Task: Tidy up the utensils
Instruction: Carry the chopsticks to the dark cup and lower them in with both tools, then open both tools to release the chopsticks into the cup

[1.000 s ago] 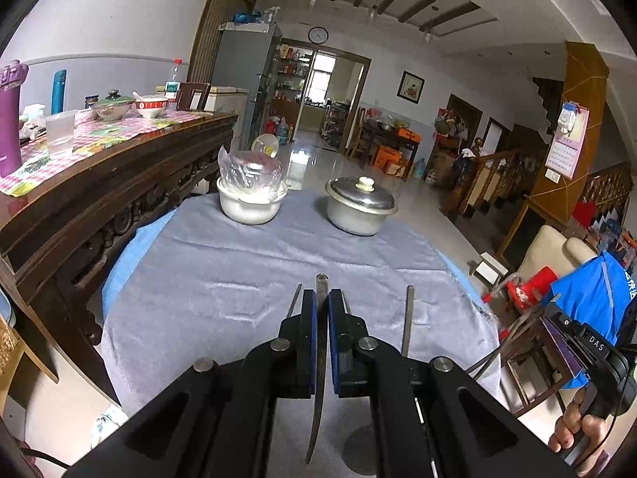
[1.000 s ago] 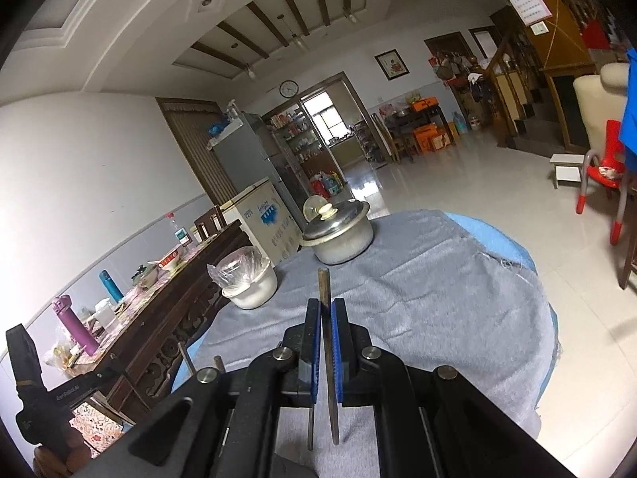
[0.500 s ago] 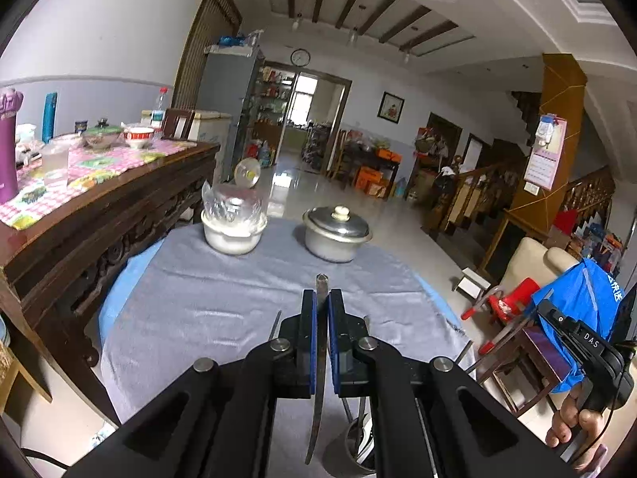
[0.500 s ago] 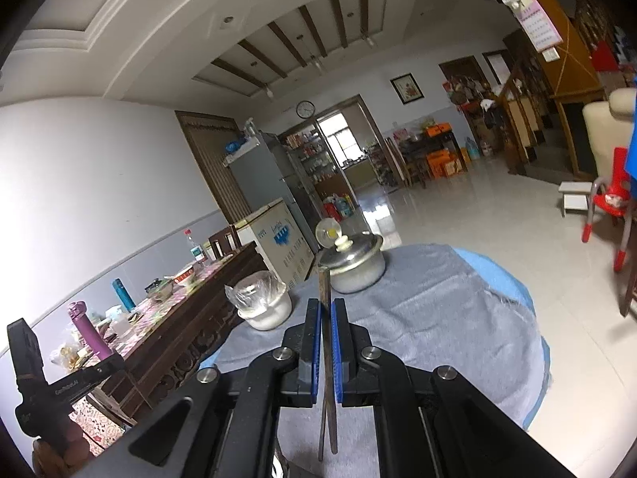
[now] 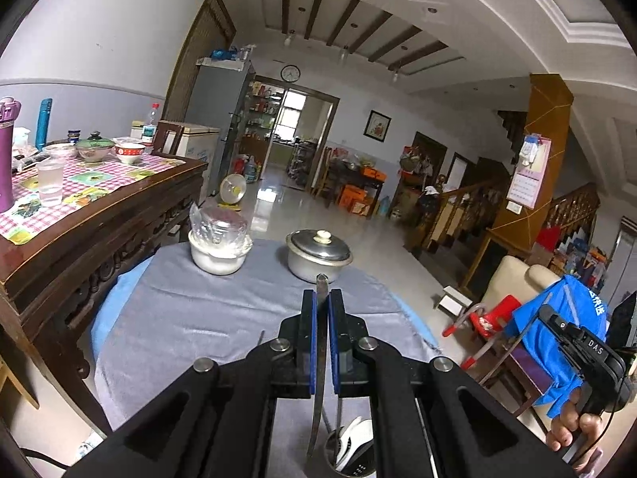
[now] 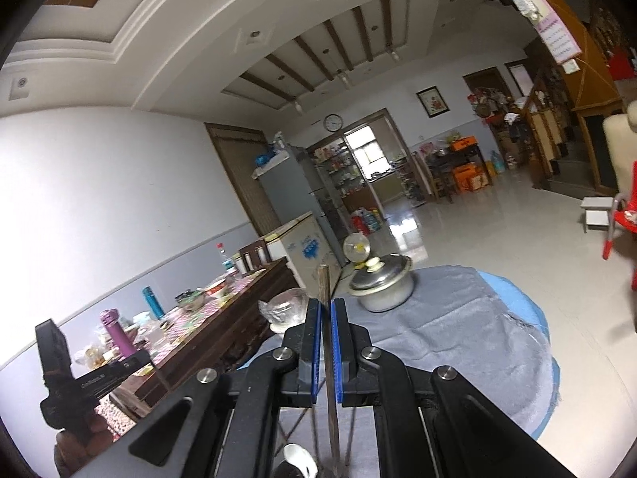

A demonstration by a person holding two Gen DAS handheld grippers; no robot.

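Left wrist: left gripper clamps, seemingly, knife.

My left tool is matte black with two angular arms, round silver screws at the joints and blue pads lining its fingers. My right tool looks the same: black frame, silver screws, blue pads

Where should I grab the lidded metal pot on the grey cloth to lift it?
Take the lidded metal pot by its flared rim from above, fingers straddling one side. The white knob is small and would only lift the lid; no side handles are visible.
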